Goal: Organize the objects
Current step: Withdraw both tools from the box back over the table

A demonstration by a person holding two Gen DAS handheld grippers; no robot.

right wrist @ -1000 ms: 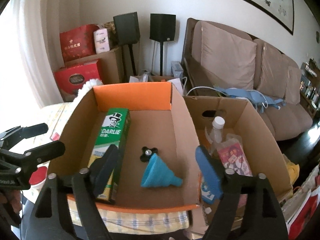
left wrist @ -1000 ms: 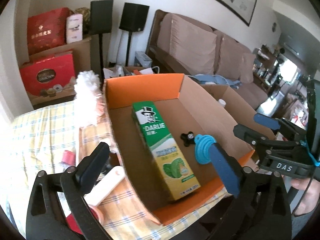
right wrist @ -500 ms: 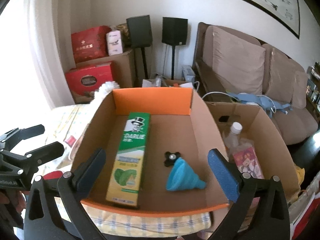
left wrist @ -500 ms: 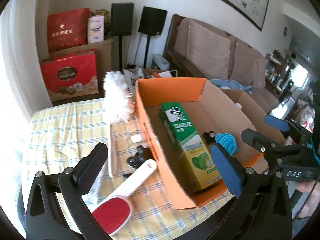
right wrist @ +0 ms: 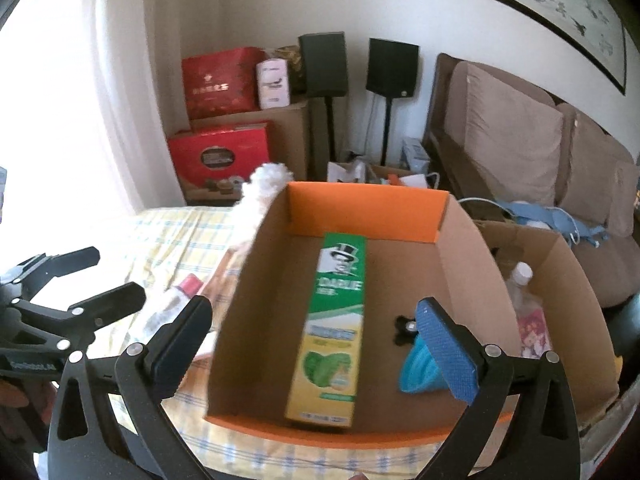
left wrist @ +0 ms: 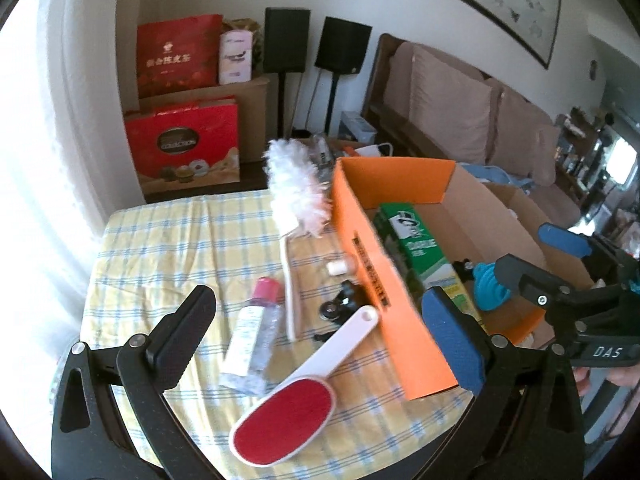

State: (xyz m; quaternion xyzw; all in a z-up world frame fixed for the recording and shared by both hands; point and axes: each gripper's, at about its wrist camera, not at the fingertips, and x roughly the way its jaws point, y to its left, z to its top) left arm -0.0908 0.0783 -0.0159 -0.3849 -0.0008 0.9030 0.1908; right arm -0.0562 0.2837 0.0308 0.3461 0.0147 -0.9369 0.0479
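Left wrist view shows the red oval lint brush with a white handle lying on the yellow checked tablecloth, just ahead of the empty, wide-open left gripper; its long axis runs diagonally toward the orange-lined cardboard box. The right gripper, likewise spread and empty, faces the box interior, so the left hand is nearer.

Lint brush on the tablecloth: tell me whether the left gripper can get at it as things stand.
Probably yes. The lint brush lies flat on the tablecloth, uncovered, directly ahead of the open, empty left gripper. Only the clear bottle beside it and the orange box near its handle crowd it slightly.
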